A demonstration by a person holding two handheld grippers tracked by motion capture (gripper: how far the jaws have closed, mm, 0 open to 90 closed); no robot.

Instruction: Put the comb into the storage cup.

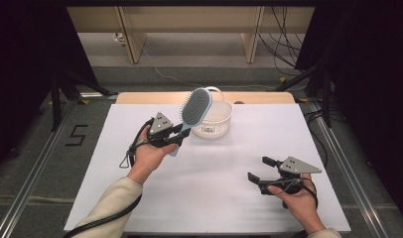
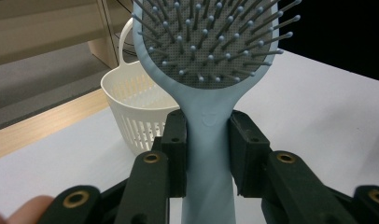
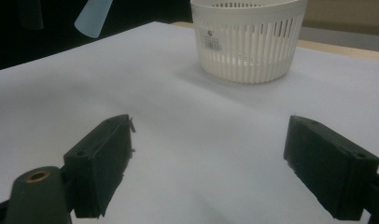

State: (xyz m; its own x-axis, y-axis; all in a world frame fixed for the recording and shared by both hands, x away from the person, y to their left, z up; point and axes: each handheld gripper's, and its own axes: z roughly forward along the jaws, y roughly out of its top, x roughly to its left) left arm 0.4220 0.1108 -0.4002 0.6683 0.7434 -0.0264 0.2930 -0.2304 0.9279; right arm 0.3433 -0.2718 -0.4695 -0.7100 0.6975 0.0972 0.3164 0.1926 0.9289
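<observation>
While clamped, left hand-held gripper (image 2: 208, 154) holds hairbrush (image 2: 211, 56).

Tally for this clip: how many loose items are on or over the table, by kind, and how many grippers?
Hairbrush, light blue, clamped by its handle in the left gripper: 1
Slotted basket, white, standing on the table: 1
Grippers, counting the right gripper with its jaws wide apart and nothing between them: 2
Total: 4
</observation>
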